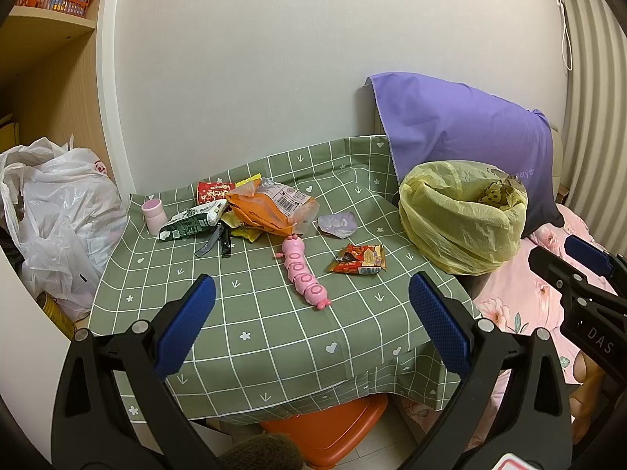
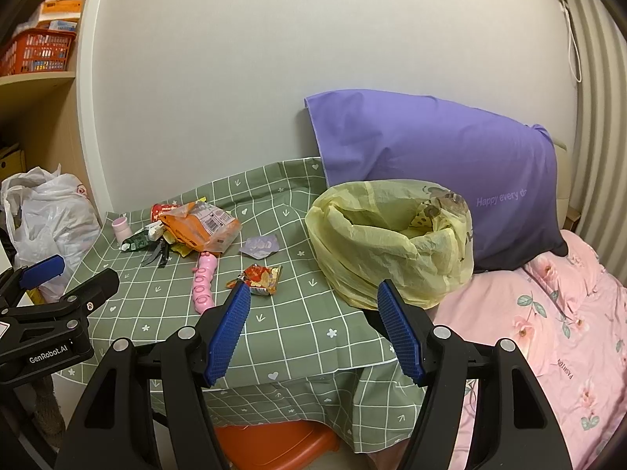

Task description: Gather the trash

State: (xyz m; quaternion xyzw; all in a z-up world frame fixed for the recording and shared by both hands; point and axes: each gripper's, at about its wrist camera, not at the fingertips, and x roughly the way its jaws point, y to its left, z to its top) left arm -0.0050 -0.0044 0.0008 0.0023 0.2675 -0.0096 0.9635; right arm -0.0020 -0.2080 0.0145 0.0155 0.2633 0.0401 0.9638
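A bin lined with a yellow bag (image 1: 462, 215) (image 2: 392, 239) stands at the table's right edge. Trash lies on the green checked tablecloth (image 1: 254, 313): a red snack wrapper (image 1: 358, 260) (image 2: 258, 278), a purple wrapper (image 1: 337, 225) (image 2: 259, 244), an orange bag (image 1: 270, 207) (image 2: 200, 227), a green-white packet (image 1: 192, 223) and a red packet (image 1: 213, 192) behind. My left gripper (image 1: 311, 297) is open and empty above the table's near side. My right gripper (image 2: 313, 301) is open and empty, near the bin's front.
A pink caterpillar toy (image 1: 303, 274) (image 2: 203, 282) and a small pink cup (image 1: 152, 215) lie on the table. A purple pillow (image 2: 431, 172) and pink bedding (image 2: 548, 333) are on the right. A white plastic bag (image 1: 58, 215) sits left. An orange stool (image 1: 329, 431) stands under the table.
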